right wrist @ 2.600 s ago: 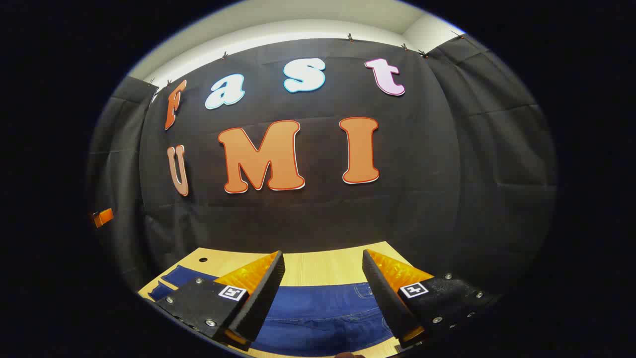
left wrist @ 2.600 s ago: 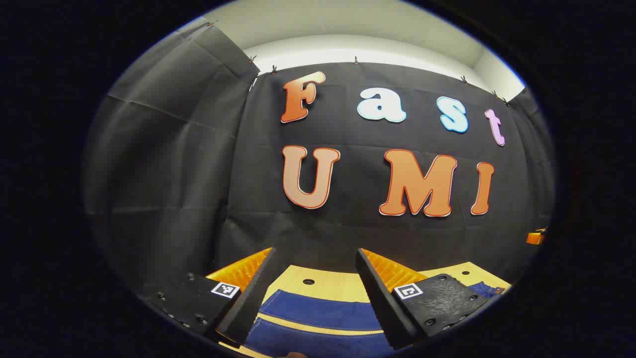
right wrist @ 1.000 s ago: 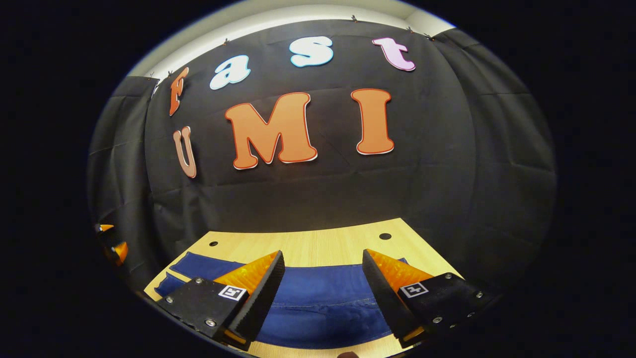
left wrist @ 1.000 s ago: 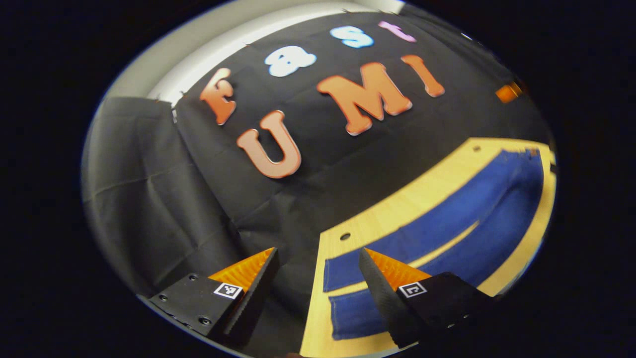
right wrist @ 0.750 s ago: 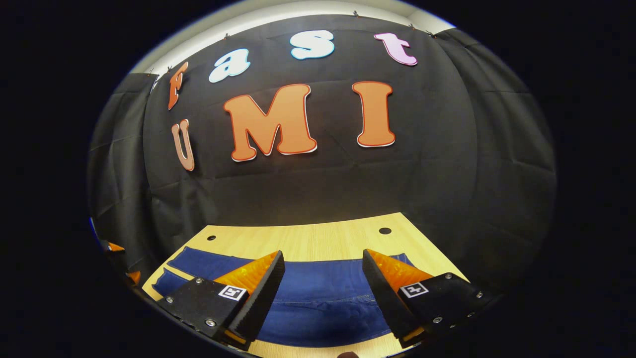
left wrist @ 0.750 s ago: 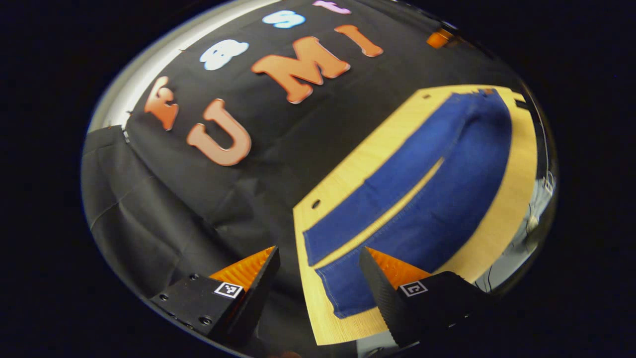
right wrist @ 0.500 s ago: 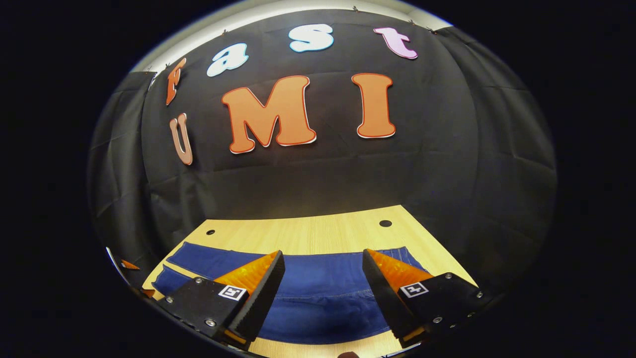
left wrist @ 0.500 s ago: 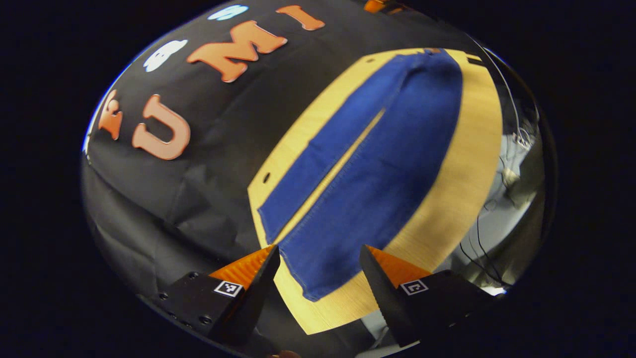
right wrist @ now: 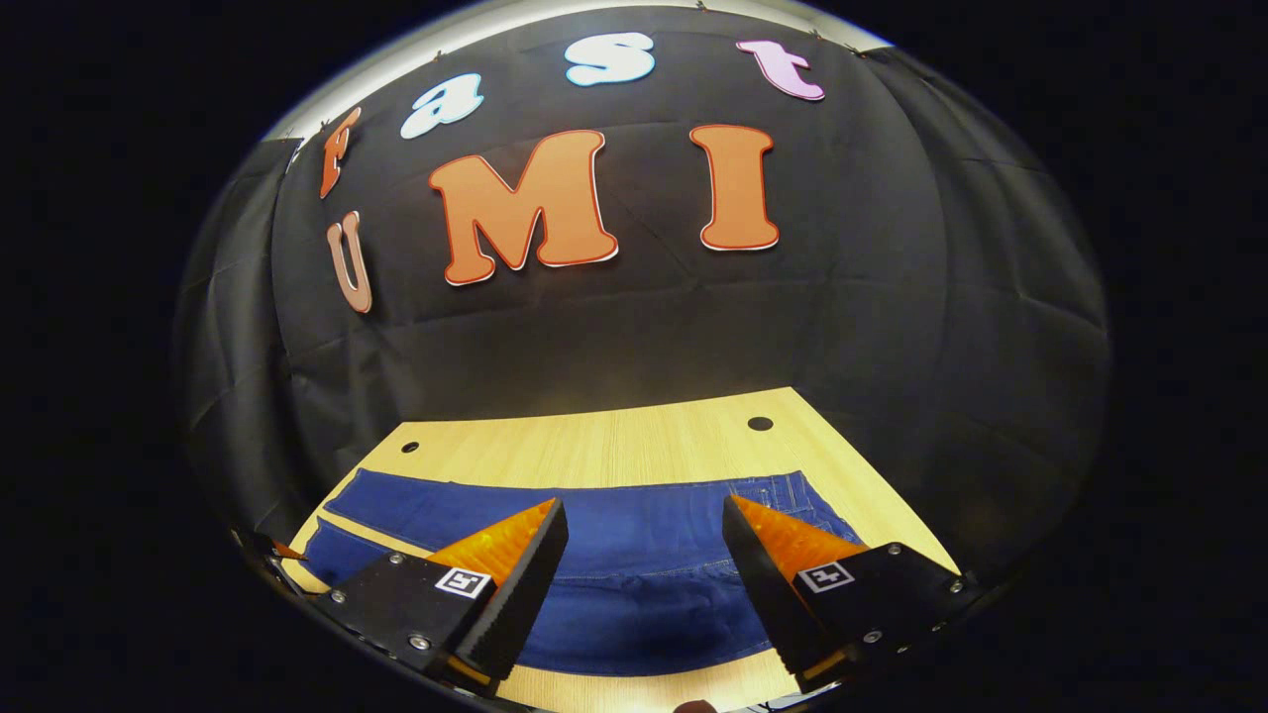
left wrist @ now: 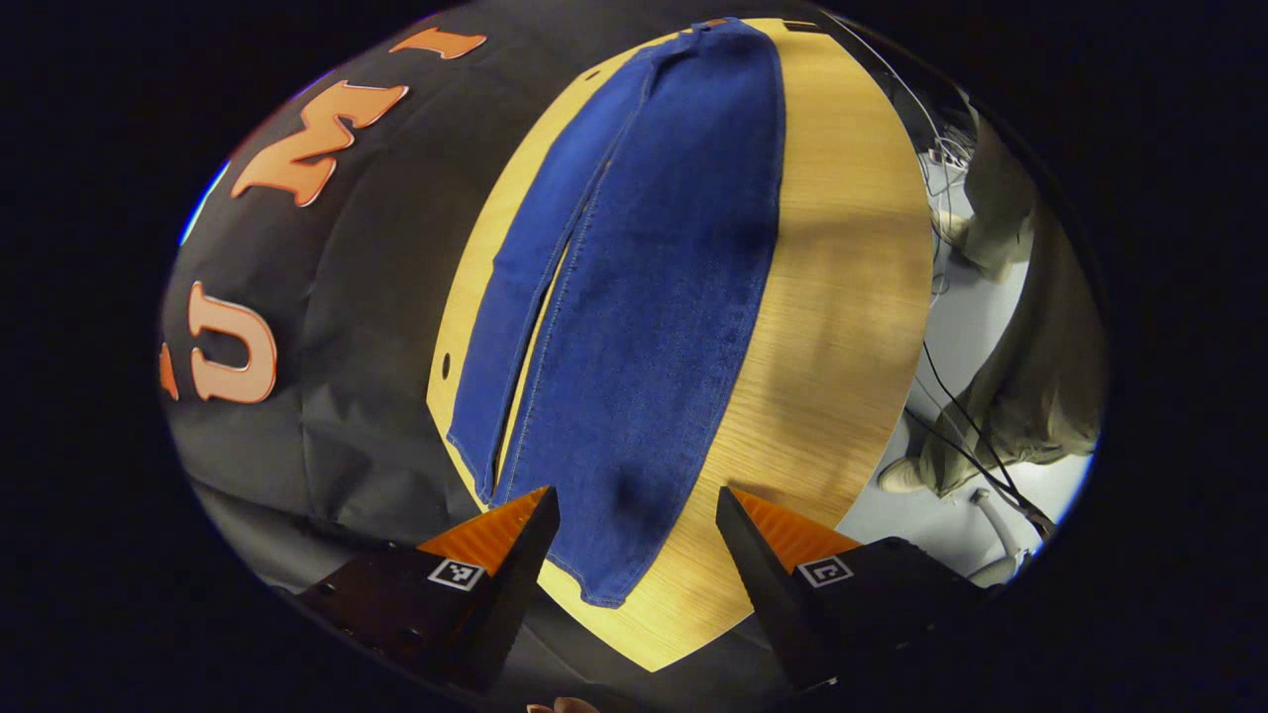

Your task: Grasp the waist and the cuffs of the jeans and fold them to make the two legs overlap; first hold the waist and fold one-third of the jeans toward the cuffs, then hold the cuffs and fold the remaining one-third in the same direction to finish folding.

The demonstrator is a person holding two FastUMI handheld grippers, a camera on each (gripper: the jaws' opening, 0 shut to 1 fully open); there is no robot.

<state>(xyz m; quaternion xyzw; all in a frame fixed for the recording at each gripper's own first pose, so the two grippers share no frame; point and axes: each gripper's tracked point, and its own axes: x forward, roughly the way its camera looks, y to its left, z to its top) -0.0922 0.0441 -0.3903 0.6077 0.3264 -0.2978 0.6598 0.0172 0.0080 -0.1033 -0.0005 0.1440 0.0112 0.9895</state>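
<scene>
In the left gripper view, the left gripper (left wrist: 634, 555) hangs with jaws released above the cuff end of the jeans (left wrist: 644, 297), which lie flat lengthwise along the counter (left wrist: 842, 297). In the right gripper view, the right gripper (right wrist: 644, 564), jaws released, hovers over the jeans' waist (right wrist: 792, 505) near the counter's right edge.

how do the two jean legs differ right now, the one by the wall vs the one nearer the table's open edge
In the left gripper view, the wall-side leg shows as a narrow strip, while the near leg looks much wider. The near leg's cuff lies between the open left gripper fingers; the wall-side leg's cuff ends short of them. Both lie flat on the wooden table, side by side, split by a thin gap, not yet overlapped.
</scene>
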